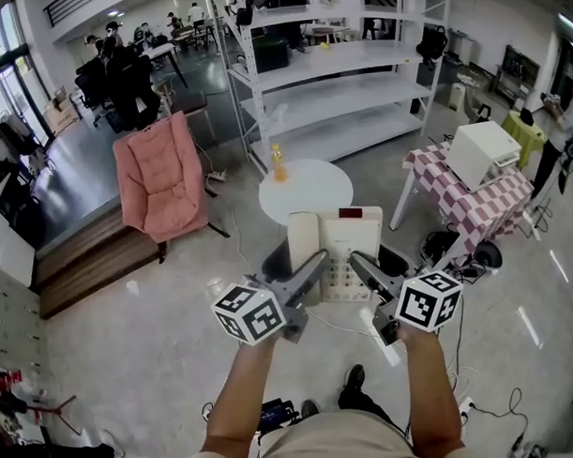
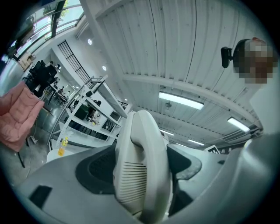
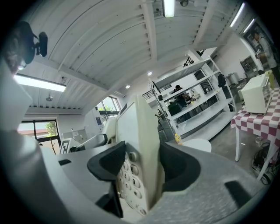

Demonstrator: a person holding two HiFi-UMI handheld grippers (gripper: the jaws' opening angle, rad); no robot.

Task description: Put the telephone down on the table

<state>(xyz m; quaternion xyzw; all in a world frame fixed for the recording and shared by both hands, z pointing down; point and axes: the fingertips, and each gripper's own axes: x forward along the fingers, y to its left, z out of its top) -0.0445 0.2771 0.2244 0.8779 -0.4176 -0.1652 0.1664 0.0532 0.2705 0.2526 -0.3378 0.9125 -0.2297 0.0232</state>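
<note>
I hold a cream desk telephone (image 1: 339, 252) in the air, in front of a round white table (image 1: 306, 189). My left gripper (image 1: 311, 269) is shut on its handset side (image 2: 142, 166). My right gripper (image 1: 360, 264) is shut on the keypad edge (image 3: 138, 170), the number keys showing between the pads. The phone's base sits level between both grippers, its red display panel toward the table. A small orange bottle (image 1: 279, 163) stands on the table's far left edge.
A pink folded chair (image 1: 159, 175) stands left of the table. Tall white shelving (image 1: 328, 81) rises behind it. At the right a checkered table (image 1: 478, 203) carries a white appliance (image 1: 485, 153). Cables and dark gear (image 1: 451, 250) lie on the floor nearby.
</note>
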